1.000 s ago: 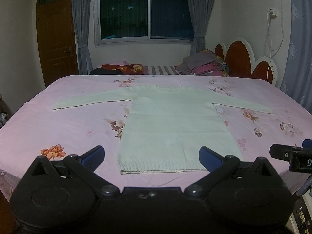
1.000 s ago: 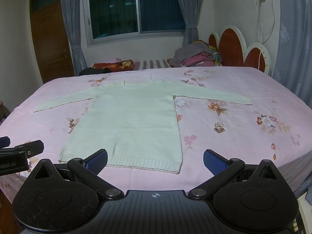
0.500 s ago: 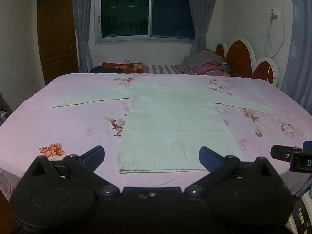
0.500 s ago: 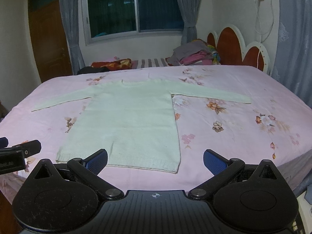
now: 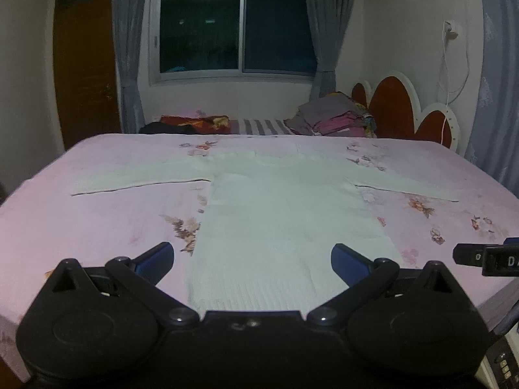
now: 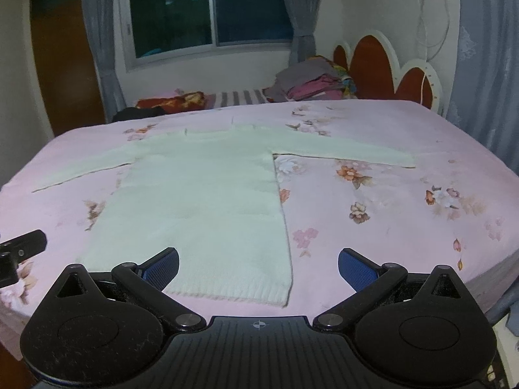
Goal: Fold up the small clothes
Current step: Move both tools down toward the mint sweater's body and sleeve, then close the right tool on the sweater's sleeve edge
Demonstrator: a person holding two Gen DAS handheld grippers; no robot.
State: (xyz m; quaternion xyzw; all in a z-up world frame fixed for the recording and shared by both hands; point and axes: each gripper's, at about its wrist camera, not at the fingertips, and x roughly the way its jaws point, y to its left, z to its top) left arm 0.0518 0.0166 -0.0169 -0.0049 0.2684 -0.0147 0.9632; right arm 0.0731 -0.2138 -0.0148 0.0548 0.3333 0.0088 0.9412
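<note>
A pale cream knitted sweater lies flat on the pink floral bed, both sleeves spread out to the sides, hem nearest me. It also shows in the right wrist view. My left gripper is open and empty, above the hem's middle. My right gripper is open and empty, above the hem's right corner. The right gripper's tip shows at the right edge of the left wrist view; the left gripper's tip shows at the left edge of the right wrist view.
The pink bedsheet covers a wide bed. A pile of folded clothes and a red pillow lie at the far side. A red headboard, a window and curtains stand behind.
Both grippers have moved forward and lower toward the sweater's hem, which now sits closer under the fingers. The sweater has not moved.
</note>
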